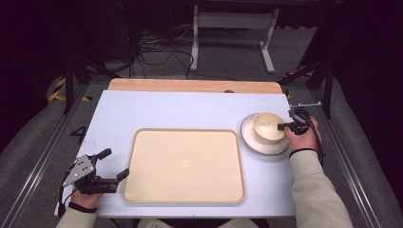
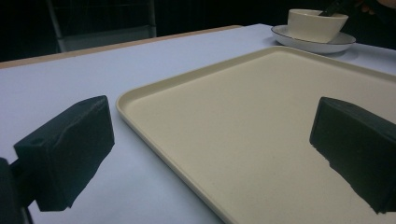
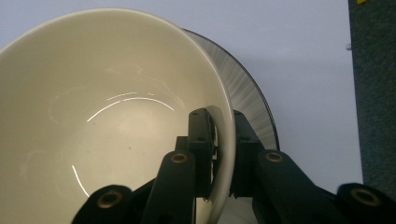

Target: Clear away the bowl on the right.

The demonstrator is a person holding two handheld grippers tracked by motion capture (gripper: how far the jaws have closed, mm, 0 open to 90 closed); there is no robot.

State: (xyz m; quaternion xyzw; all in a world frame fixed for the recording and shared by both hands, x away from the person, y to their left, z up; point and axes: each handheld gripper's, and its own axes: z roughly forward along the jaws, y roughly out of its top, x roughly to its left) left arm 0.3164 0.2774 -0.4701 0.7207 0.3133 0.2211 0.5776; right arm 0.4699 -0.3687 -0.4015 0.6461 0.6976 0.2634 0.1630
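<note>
On blue tabletop [image 1: 190, 111]: tray [image 1: 184, 165], bowl [image 1: 267, 126].

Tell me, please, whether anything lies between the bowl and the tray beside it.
Nothing visible does. The bowl, its rim pinched by the right gripper, sits on a plate just right of the tray, whose surface is bare; only table separates them.

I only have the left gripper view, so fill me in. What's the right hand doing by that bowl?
Observer: The right tongs are clamped on the bowl rim, one jaw inside, one outside.
Operator: Anything in the bowl?
Observer: No, it looks empty; only glare on the glaze.
Operator: And where is my left hand?
Observer: The left tongs are open at the tray, just off its left edge, over the table.
</note>
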